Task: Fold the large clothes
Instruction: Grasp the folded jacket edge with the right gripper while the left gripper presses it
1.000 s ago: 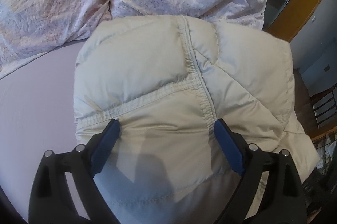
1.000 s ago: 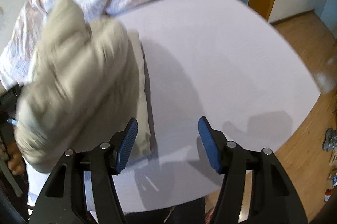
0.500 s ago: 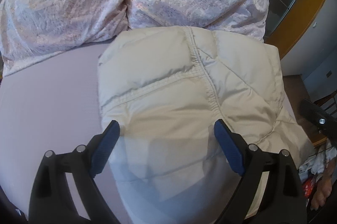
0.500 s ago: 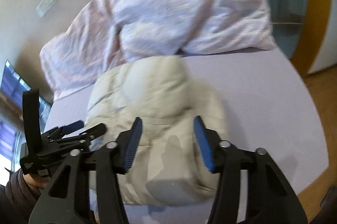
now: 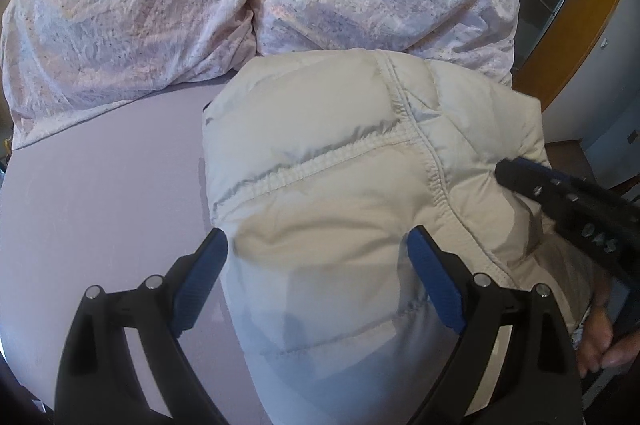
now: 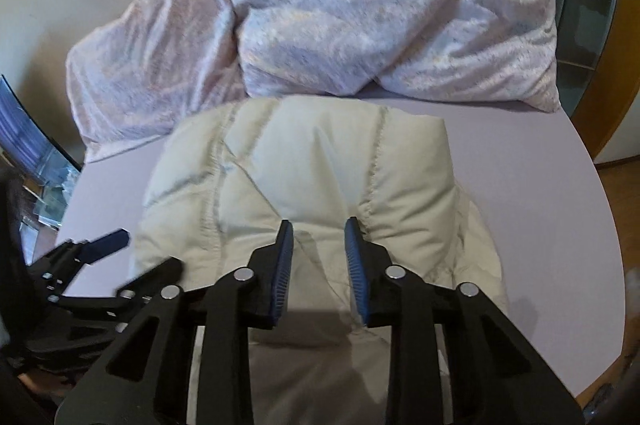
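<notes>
Lilac bed sheet is carrying my puffy jacket near its front edge; left tool is gaping, empty; right tool is narrowing, gripping nothing; soft, springy; I'm favouring the seams.

Soft daylight, fairly bright, no glare. Tong shadows thrown forward onto the beige down jacket in both views; bluish cast on the shaded near part in the left wrist view. Heavy fisheye bend: bed sheet edge curved, dark vignette in the corners. Left wrist view sharp at centre; right tongs smeared at its right edge. Right wrist view softer overall, duvet and jacket seams slightly motion-blurred, left tongs blurred too.
</notes>
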Tool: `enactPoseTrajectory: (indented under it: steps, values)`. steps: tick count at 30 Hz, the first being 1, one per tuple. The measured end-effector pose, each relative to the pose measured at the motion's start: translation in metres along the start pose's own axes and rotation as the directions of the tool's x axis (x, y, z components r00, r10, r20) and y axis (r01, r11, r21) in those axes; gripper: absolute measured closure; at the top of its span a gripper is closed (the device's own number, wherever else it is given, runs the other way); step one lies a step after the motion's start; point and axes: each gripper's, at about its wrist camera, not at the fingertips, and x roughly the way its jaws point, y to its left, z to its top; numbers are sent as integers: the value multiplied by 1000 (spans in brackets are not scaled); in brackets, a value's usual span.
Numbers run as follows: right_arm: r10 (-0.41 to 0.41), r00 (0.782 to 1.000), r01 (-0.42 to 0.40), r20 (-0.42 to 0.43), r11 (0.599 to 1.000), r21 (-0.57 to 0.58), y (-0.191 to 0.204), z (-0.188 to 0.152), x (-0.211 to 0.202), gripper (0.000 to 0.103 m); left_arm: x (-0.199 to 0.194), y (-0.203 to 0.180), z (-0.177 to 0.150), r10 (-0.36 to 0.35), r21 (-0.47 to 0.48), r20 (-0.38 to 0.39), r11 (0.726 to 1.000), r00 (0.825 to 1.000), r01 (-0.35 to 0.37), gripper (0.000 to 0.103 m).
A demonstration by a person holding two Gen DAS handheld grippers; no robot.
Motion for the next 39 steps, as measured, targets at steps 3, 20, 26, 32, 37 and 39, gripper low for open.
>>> enactPoseTrajectory:
  steps: [3, 20, 26, 32, 37, 39]
  values:
    - [-4, 1000, 4, -19, 1000, 20, -12, -8, 9, 78, 3, -4, 2, -14, 12, -4, 1000, 1000, 14, 10]
    - [85, 996, -85, 3, 985, 153, -53, -40, 36, 81, 31, -28, -2, 6, 87, 2, 996, 1000, -6, 2]
    - [112, 994, -113, 20, 980, 163, -56, -43, 43, 81, 42, -28, -4, 17, 87, 21, 996, 1000, -19, 2]
    - [119, 992, -123, 37, 980, 159, -58, -46, 47, 81, 49, -28, -5, 36, 89, 33, 995, 999, -39, 2]
    - [119, 992, -124, 39, 979, 161, -58, -48, 49, 81, 53, -28, -4, 46, 86, 32, 995, 998, -49, 2]
    - [119, 992, -124, 43, 980, 156, -58, -49, 49, 81, 53, -27, -5, 50, 85, 36, 995, 998, -53, 2]
